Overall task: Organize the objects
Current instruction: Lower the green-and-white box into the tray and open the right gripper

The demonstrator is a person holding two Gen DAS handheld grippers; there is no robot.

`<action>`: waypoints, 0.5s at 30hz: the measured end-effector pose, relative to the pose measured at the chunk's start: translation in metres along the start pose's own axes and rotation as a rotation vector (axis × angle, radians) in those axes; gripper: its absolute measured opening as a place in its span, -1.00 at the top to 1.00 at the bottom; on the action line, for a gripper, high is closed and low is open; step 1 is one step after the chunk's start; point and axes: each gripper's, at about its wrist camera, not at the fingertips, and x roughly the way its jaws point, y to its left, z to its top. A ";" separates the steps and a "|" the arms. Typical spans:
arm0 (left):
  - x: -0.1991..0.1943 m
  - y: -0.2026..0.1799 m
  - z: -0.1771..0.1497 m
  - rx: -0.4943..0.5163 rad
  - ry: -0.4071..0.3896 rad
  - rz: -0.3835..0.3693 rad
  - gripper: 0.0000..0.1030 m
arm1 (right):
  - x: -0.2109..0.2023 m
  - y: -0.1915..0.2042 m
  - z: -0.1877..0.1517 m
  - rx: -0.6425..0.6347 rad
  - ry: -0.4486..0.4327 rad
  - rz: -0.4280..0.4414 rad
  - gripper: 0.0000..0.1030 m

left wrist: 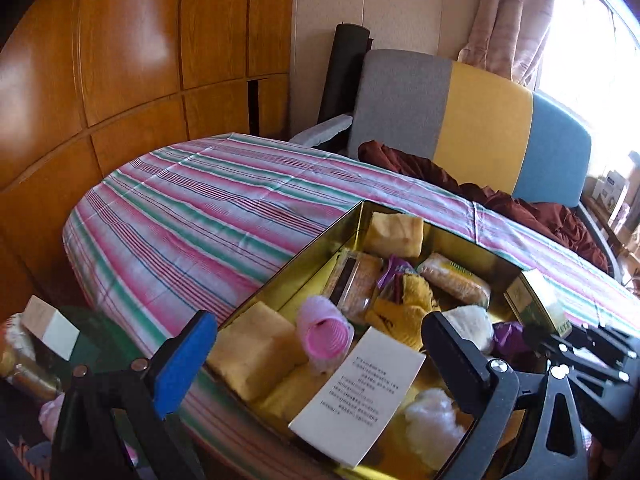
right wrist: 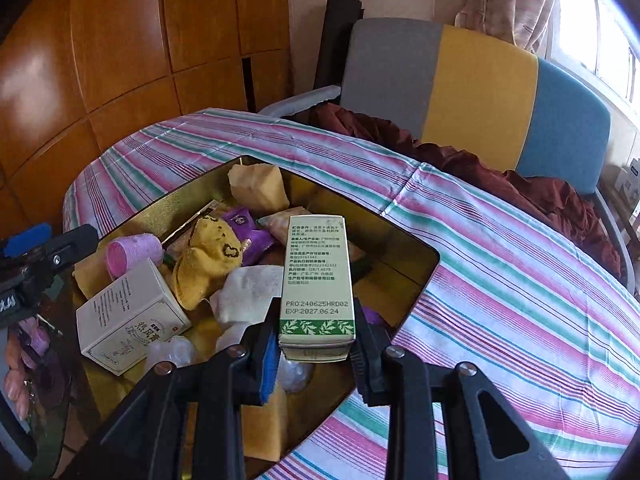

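A gold metal tin point(left wrist: 304, 258) point(right wrist: 404, 240) sits on the striped tablecloth, filled with yellow sponges, a pink hair roller point(left wrist: 326, 334) point(right wrist: 134, 254), a yellow sock point(right wrist: 208, 264), snack packets and a white box point(left wrist: 360, 396) point(right wrist: 128, 320). My right gripper point(right wrist: 314, 354) is shut on a green-and-white box point(right wrist: 318, 280) point(left wrist: 536, 302) and holds it over the tin's near right part. My left gripper point(left wrist: 316, 352) is open and empty over the tin's near left corner; it also shows in the right wrist view point(right wrist: 44, 246).
The round table point(left wrist: 192, 208) point(right wrist: 520, 280) carries a pink, green and white striped cloth. A grey, yellow and blue chair point(left wrist: 472, 128) point(right wrist: 460, 92) with a dark red cloth point(left wrist: 500, 196) stands behind it. Wooden cabinets point(left wrist: 120, 60) fill the left. More items lie off the table's left edge point(left wrist: 36, 340).
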 end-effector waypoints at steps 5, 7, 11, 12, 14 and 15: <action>-0.008 -0.003 -0.010 0.057 0.016 0.029 -0.99 | 0.019 0.010 0.017 0.033 0.074 0.027 0.42; -0.012 -0.003 -0.015 0.074 0.014 0.046 -0.99 | 0.028 0.015 0.024 0.036 0.101 0.035 0.42; -0.017 -0.002 -0.021 0.105 0.011 0.091 -0.99 | 0.045 0.019 0.035 0.068 0.148 0.058 0.42; -0.018 -0.002 -0.022 0.110 0.009 0.101 -0.99 | 0.048 0.019 0.036 0.081 0.154 0.063 0.43; -0.019 -0.001 -0.024 0.119 0.013 0.114 -1.00 | 0.054 0.017 0.040 0.120 0.167 0.086 0.42; -0.020 0.000 -0.025 0.122 0.012 0.117 -1.00 | 0.057 0.015 0.041 0.141 0.173 0.097 0.43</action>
